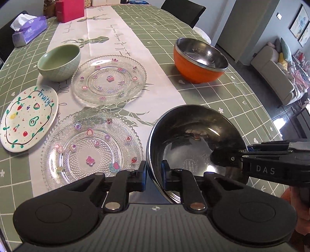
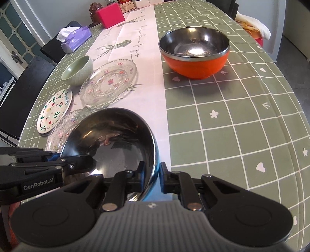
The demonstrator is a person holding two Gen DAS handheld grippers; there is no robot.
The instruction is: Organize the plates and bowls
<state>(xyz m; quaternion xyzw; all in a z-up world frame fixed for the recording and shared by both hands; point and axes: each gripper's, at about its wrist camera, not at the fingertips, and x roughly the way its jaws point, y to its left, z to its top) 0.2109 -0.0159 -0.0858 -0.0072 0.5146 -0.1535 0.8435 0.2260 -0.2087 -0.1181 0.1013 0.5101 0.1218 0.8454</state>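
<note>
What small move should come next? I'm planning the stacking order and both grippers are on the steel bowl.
Probably carry the steel bowl toward the orange bowl to nest it: the left gripper and right gripper each pinch its rim, and the orange bowl sits upright, apparently empty, and looks similar in size.

A green checked tablecloth (image 1: 222,93) with a white runner (image 1: 124,44) covers the table, bearing an orange bowl (image 1: 195,71), green bowl (image 1: 60,62), two glass plates (image 1: 108,79), a fruit-painted plate (image 1: 27,118), a tissue box (image 1: 29,29) and a pink box (image 1: 69,9).
</note>
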